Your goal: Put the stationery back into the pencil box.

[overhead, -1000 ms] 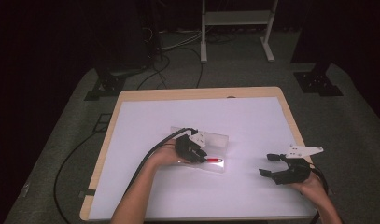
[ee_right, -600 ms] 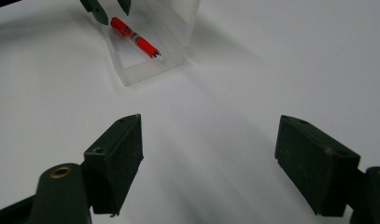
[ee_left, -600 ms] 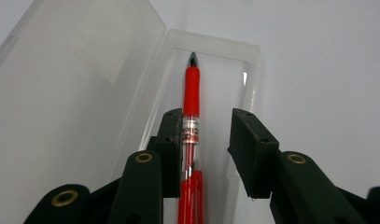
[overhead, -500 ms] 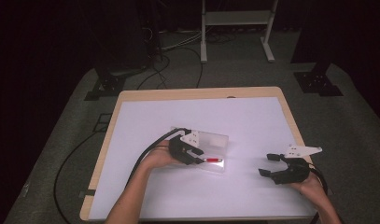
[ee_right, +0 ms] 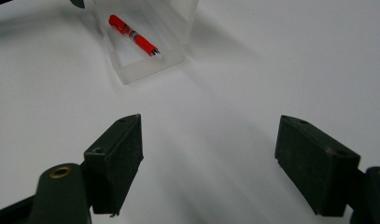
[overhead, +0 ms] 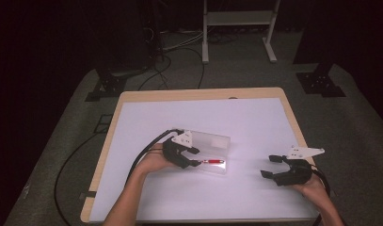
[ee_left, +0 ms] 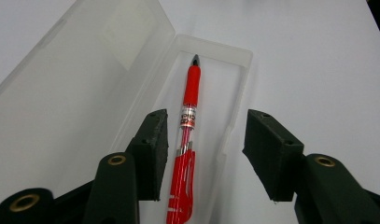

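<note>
We hold the left gripper (ee_left: 204, 154) wide open over the red pen (ee_left: 185, 135) lying in the clear case (ee_left: 234, 88). Our right gripper (ee_right: 208, 163) waits wide open near the table's right edge. Next, we probably must close the lid.

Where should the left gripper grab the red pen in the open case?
Grip the pen across its clear mid-barrel, from above. It lies flat in the case, lid open, and the left gripper already straddles it with open jaws, so closing there probably suffices.
</note>
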`<state>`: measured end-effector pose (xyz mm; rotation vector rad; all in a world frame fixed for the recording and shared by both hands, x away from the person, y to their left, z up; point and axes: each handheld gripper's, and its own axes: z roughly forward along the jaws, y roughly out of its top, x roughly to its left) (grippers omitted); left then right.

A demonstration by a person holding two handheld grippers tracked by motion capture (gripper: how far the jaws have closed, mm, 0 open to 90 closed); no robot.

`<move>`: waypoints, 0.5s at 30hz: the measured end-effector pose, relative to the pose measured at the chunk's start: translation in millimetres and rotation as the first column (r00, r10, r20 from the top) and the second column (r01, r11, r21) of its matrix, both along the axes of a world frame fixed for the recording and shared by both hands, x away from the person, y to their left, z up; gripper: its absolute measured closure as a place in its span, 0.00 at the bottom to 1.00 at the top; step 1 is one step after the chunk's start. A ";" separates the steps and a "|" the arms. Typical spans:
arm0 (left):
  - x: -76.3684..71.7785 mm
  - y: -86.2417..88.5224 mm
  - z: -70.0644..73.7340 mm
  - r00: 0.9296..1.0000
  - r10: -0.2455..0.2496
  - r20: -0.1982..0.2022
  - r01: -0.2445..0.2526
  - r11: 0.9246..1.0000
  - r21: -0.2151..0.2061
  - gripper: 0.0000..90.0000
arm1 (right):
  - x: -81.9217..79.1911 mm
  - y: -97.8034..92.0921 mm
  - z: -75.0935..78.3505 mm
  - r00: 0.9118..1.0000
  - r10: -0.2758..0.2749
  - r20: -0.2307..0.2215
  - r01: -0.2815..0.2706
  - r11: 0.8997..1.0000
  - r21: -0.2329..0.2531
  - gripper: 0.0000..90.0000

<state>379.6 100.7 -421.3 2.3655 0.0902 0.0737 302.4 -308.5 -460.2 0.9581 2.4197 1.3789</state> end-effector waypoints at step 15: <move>-7.5 15.6 0.3 0.999 0.042 -0.006 -0.042 0.999 -0.028 0.47 | 0.3 1.4 -0.3 1.000 0.000 -0.001 0.000 1.000 -0.006 0.25</move>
